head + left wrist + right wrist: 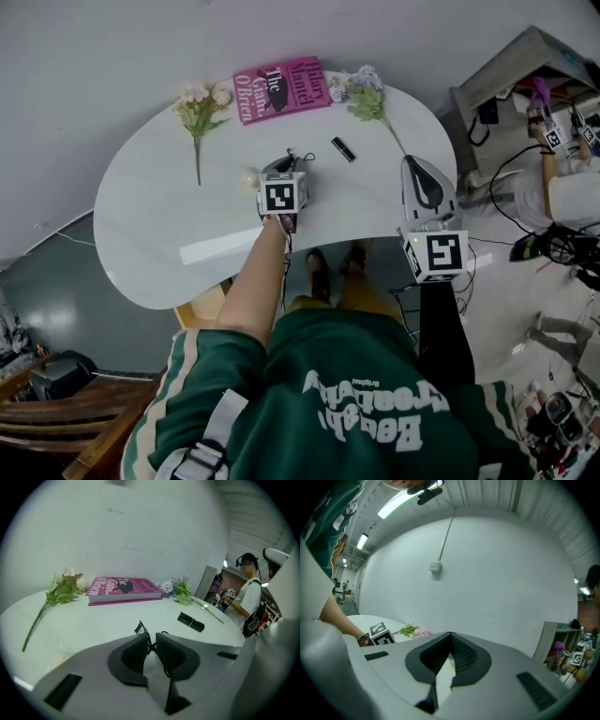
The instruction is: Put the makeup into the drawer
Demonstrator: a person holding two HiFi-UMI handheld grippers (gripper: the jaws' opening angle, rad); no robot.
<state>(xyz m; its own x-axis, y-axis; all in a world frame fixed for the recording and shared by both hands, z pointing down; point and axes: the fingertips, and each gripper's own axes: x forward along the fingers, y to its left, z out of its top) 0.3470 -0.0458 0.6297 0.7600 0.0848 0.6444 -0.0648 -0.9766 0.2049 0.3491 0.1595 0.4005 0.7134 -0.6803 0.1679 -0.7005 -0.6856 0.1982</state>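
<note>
Table point(141, 234): was plain glossy white.
Book point(281, 89), at the table's far edge: bore a magenta cover, a black figure, pale and dark lettering.
Cream flower sprig point(199, 108), far left edge: had cream-white blooms and green stems.
Lilac flower sprig point(366, 94), far right edge: had lilac blooms and green stems.
Makeup tube point(343, 149): was black.
Left gripper point(151, 641) and right gripper point(450, 637): had pale grey shells and black pads; each marker cube point(282, 195) was white with black square patterns.
Person's top point(375, 375): was dark green, with white lettering and cream sleeve stripes.
</note>
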